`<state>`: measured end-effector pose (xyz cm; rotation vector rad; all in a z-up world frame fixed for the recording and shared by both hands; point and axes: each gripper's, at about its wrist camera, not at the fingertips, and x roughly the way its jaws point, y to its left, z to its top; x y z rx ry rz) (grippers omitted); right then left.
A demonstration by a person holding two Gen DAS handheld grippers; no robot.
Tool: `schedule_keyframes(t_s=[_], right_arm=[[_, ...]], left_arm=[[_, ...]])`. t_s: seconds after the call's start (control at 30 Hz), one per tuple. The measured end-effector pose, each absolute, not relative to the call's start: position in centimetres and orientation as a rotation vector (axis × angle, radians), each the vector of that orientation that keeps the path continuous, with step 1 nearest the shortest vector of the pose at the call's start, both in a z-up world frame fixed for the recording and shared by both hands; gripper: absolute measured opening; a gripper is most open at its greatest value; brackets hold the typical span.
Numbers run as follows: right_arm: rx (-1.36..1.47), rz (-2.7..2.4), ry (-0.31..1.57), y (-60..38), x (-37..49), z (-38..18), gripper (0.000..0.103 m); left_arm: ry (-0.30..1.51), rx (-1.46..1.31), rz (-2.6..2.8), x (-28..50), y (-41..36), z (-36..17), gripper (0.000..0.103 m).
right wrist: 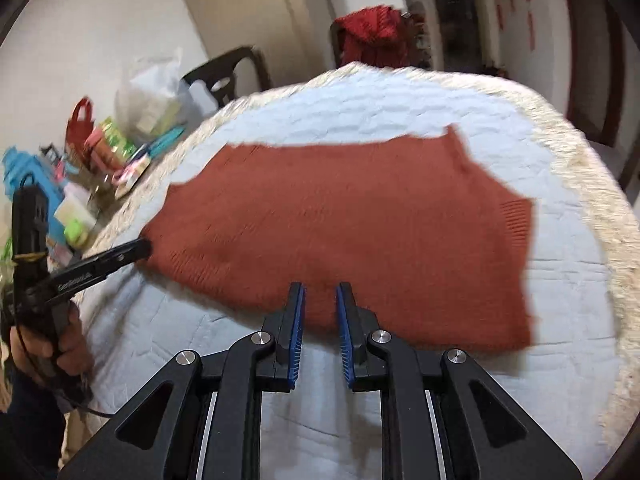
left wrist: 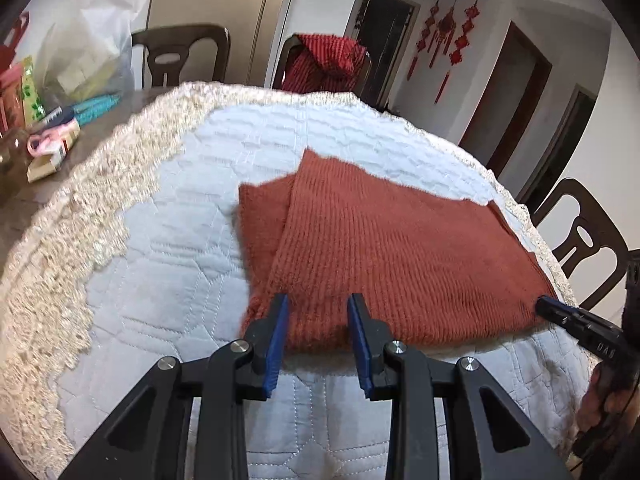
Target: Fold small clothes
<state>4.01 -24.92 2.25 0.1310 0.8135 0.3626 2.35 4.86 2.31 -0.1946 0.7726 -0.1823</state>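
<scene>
The rust-red knitted garment (left wrist: 384, 248) lies flat on the pale quilted cover (left wrist: 168, 280) that dresses the bench, toward the cover's right and near side. It is partly folded: in the left wrist view one layer lies over another, the under layer showing as a strip along its left edge. Its long axis runs left to right across the bench, with the ribbed hem (right wrist: 516, 224) at the right end in the right wrist view.

The left gripper (left wrist: 318, 300) hovers at the garment's near edge close to its left corner, jaws spread a little, the knit showing in the gap between them; nothing looks pinched. The right gripper (right wrist: 320, 290) sits at the same near edge further along, jaws set apart by a narrow gap, blue pads facing one another over the knit with no cloth visibly clamped. Both point down and away, so the garment lies straight ahead of each, stretching toward the far side.

Neither hand is clearly nearer; each stands at the near edge. I judge that the next fold turns on that near edge being lifted and carried to the far edge, across the long axis. Clutter (left wrist: 52, 120) sits well apart at far left.
</scene>
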Motion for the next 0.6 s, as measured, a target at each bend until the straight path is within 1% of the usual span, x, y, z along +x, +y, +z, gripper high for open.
schedule_keyframes(t_s=[0.1, 0.2, 0.27, 0.43, 0.6], right_arm=[[0.179, 0.274, 0.792, -27.9, 3.6, 2.4, 0.016], [0.235, 0.158, 0.832, -30.8, 4.1, 1.0, 0.016], [0.283, 0.184, 0.817, -31.8, 4.0, 0.6, 0.016], [0.221, 0.162, 0.814, -30.8, 4.1, 0.9, 0.016], [0.227, 0.166, 0.82, -30.9, 3.9, 1.4, 0.016]], left_arm=[[0.785, -0.199, -0.18, 2.9, 5.0, 1.9, 0.033], [0.805, -0.178, -0.173, 3.3, 4.6, 1.0, 0.033], [0.802, -0.159, -0.161, 3.1, 4.2, 1.1, 0.033], [0.803, -0.18, -0.161, 3.1, 4.4, 1.1, 0.033], [0.813, -0.164, -0.147, 2.7, 4.1, 1.7, 0.033]])
